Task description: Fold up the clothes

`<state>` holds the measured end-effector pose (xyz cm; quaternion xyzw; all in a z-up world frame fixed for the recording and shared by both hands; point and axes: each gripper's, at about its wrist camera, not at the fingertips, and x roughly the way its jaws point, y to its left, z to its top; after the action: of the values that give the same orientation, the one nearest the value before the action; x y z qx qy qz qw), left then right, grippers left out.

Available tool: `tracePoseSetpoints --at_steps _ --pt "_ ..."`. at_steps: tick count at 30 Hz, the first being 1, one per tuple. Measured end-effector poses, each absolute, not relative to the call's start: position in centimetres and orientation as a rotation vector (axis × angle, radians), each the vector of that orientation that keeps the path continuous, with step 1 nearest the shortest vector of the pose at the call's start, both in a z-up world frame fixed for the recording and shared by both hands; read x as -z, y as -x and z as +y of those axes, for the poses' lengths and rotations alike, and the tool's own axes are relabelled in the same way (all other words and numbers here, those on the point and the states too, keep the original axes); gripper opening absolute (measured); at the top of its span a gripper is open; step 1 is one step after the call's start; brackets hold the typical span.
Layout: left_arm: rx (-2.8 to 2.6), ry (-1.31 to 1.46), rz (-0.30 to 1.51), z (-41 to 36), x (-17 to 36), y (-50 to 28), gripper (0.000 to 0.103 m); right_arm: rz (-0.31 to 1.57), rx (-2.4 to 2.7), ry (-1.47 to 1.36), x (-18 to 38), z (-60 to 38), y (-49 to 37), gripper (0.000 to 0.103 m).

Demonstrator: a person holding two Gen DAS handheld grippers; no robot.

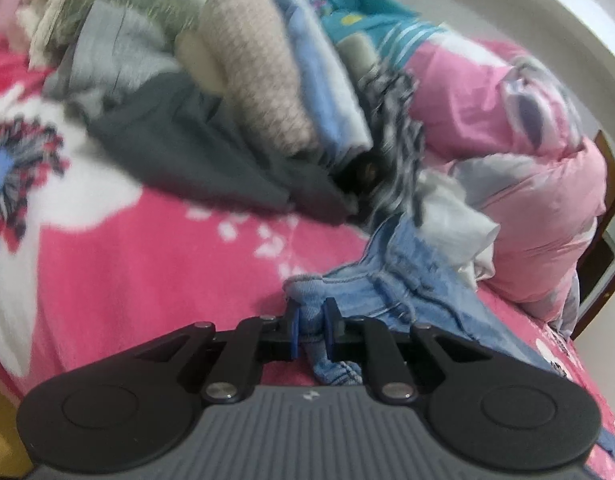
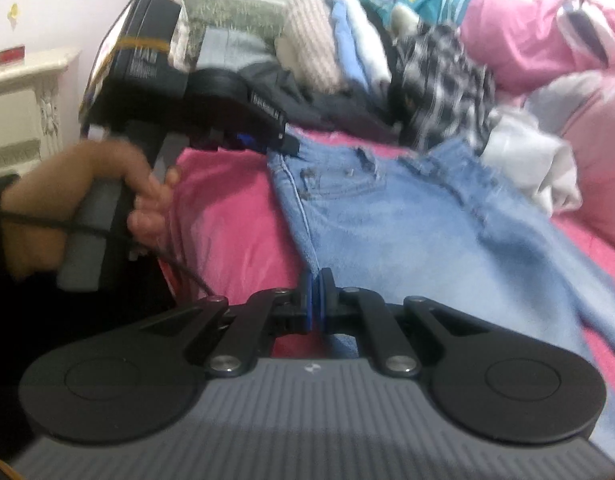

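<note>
Light blue jeans (image 2: 407, 220) lie spread on a pink flowered blanket (image 1: 127, 248). In the left wrist view my left gripper (image 1: 312, 312) is shut on a bunched corner of the jeans (image 1: 387, 288) at the waistband. From the right wrist view the left gripper (image 2: 267, 140), held by a hand (image 2: 119, 184), sits at the waistband's left corner. My right gripper (image 2: 317, 286) is shut on the jeans' near edge, with the denim pinched between the blue pads.
A pile of clothes (image 1: 235, 80) runs along the back of the bed: grey, beige knit, blue, teal and plaid pieces. A pink quilt (image 1: 539, 200) is heaped at the right. A white bedside cabinet (image 2: 23, 112) stands at the left by the wall.
</note>
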<state>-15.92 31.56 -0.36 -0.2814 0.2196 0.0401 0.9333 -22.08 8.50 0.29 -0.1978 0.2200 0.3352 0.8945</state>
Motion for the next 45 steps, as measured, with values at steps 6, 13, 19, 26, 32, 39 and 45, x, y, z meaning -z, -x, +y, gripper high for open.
tracePoseSetpoints --at_steps 6,13,19,26,32,39,45 --pt "-0.117 0.536 0.429 31.4 0.1 16.4 0.038 0.449 -0.734 0.317 -1.1 7.0 23.0 0.009" --pt "-0.204 0.535 0.359 31.8 -0.5 17.7 0.061 0.518 -0.486 0.113 -1.3 -1.3 21.4 0.01" --pt "-0.174 0.463 0.358 30.2 -1.6 17.4 0.067 0.595 -0.431 0.043 0.4 -7.6 25.6 0.011" --pt "-0.094 0.352 0.377 27.6 -3.2 16.2 0.067 0.525 -0.322 0.122 -2.2 -9.5 24.9 0.02" --pt "0.022 0.194 0.413 25.0 -4.3 14.4 0.081 0.634 -0.189 0.008 0.1 -12.0 21.9 0.022" --pt "0.137 0.069 0.465 22.6 -4.7 11.4 0.081 0.643 -0.299 0.141 -4.2 -10.1 21.3 0.025" --pt "0.127 0.203 0.497 24.3 -4.0 10.3 0.06 0.513 -0.526 0.066 -10.0 -5.5 12.5 0.025"
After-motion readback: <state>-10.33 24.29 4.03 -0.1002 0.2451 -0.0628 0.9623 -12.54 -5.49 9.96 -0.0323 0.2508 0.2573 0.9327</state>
